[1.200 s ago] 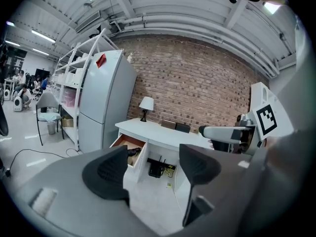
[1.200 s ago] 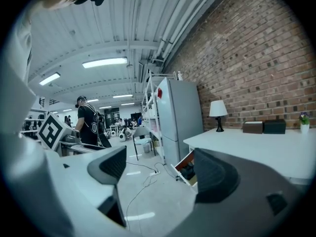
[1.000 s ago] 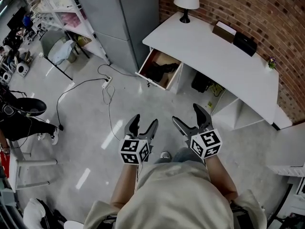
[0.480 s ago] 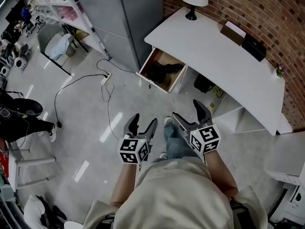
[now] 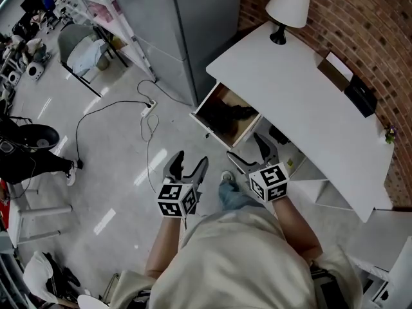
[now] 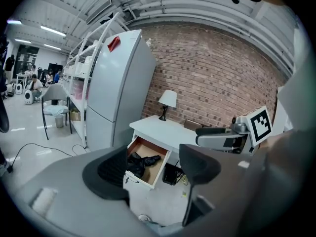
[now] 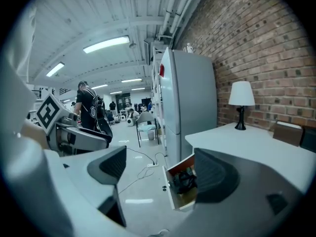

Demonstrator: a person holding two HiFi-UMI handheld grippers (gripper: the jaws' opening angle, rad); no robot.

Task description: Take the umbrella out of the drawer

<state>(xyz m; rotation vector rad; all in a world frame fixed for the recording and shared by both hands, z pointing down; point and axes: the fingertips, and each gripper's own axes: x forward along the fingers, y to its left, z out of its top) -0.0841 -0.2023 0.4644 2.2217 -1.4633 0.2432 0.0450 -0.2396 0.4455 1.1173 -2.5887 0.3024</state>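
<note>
The wooden drawer [image 5: 212, 122] of the white desk [image 5: 296, 89] stands pulled out. A black folded umbrella [image 5: 233, 114] lies inside it. Both grippers are held in the air short of the drawer, apart from it. My left gripper [image 5: 190, 159] is open and empty, over the floor to the drawer's lower left. My right gripper [image 5: 246, 148] is open and empty, just below the drawer's front. In the left gripper view the umbrella [image 6: 139, 163] shows between the open jaws of the left gripper [image 6: 150, 164], far off. The right gripper view frames the drawer [image 7: 174, 189] the same way.
A grey fridge [image 5: 187, 24] stands left of the desk. A white lamp [image 5: 288, 8] and dark boxes [image 5: 360, 96] sit on the desk top. A power cable [image 5: 116, 111] trails over the floor at left. A chair [image 5: 80, 50] and shelves stand further left. My shoe [image 5: 225, 176] is below the drawer.
The person has stepped toward the desk. Both grippers came closer to the open drawer, which now sits just ahead of the right gripper. Both stay open.
</note>
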